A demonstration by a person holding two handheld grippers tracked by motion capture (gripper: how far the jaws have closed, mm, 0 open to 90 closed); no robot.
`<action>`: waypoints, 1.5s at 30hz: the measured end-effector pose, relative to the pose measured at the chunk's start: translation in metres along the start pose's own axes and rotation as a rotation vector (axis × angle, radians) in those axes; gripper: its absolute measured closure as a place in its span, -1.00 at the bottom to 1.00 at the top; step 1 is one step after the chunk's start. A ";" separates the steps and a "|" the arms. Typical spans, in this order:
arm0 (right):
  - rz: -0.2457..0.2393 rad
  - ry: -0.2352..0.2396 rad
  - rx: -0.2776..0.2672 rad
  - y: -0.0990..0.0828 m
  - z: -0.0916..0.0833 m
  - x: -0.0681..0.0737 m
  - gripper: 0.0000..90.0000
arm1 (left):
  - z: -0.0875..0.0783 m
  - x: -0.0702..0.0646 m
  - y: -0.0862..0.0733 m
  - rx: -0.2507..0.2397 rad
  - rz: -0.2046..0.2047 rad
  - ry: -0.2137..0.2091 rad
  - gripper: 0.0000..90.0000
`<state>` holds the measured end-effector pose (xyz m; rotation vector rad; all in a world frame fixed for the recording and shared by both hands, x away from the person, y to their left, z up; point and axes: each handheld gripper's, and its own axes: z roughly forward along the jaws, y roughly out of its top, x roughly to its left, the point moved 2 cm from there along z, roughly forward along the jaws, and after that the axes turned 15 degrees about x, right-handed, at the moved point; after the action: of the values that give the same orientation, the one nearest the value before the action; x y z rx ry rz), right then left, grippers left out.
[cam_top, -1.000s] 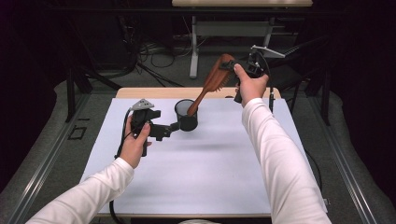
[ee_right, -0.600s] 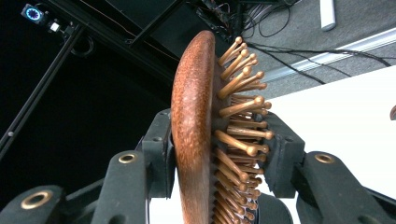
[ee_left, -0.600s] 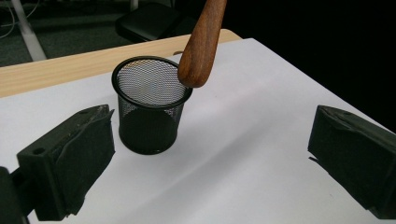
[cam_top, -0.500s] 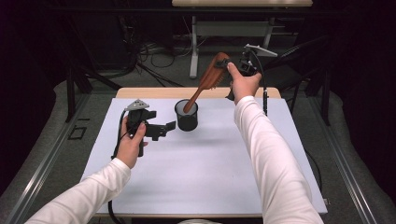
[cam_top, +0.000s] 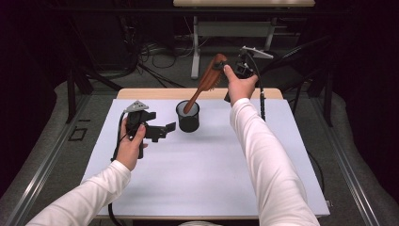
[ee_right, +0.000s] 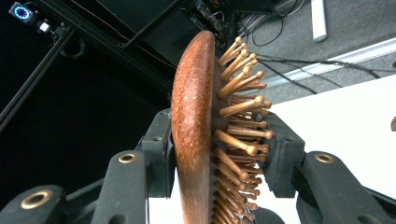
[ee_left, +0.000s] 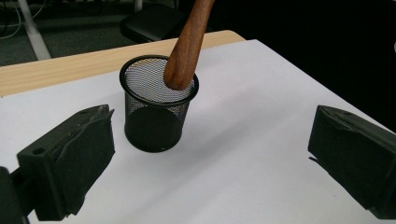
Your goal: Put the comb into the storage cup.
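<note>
Hairbrush handle going into the mesh cup

My right gripper (cam_top: 229, 70) has its fingers clamped on the wooden hairbrush (cam_top: 205, 84) head; its handle tip sits tilted inside the black mesh cup (cam_top: 188, 117) on the bench (cam_top: 211, 188). My left gripper (cam_top: 162, 131) hovers just beside the cup, fingers spread apart, holding nothing.

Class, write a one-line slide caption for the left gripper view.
Wooden hairbrush handle dips into a black mesh cup between open jaws.

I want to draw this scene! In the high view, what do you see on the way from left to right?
left gripper → black mesh cup → wooden hairbrush → right gripper
</note>
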<state>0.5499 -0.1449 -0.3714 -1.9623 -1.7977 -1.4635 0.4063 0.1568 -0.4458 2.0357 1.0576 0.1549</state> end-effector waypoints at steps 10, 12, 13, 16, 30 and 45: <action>-0.038 -0.012 -0.038 -0.007 0.006 -0.001 0.16 | 0.005 -0.001 -0.003 0.011 0.003 0.002 -0.99; -0.049 -0.019 -0.052 -0.009 0.006 -0.001 0.16 | 0.005 -0.001 -0.003 0.010 0.004 0.006 -0.99; -0.056 -0.023 -0.059 -0.010 0.006 -0.001 0.16 | 0.004 -0.001 -0.003 0.010 0.003 0.008 -0.99; -0.072 -0.032 -0.080 -0.012 0.005 -0.001 0.16 | 0.005 -0.001 -0.004 0.008 0.001 0.009 -0.99; -0.095 -0.042 -0.136 -0.026 0.012 -0.007 0.16 | 0.007 -0.002 -0.006 0.005 0.004 0.007 -0.99; -0.152 -0.068 -0.142 -0.040 0.030 -0.007 0.16 | 0.008 0.001 -0.008 0.009 0.000 0.011 -0.99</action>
<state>0.5353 -0.1189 -0.4122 -2.0019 -1.9613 -1.6310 0.4055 0.1551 -0.4577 2.0454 1.0667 0.1615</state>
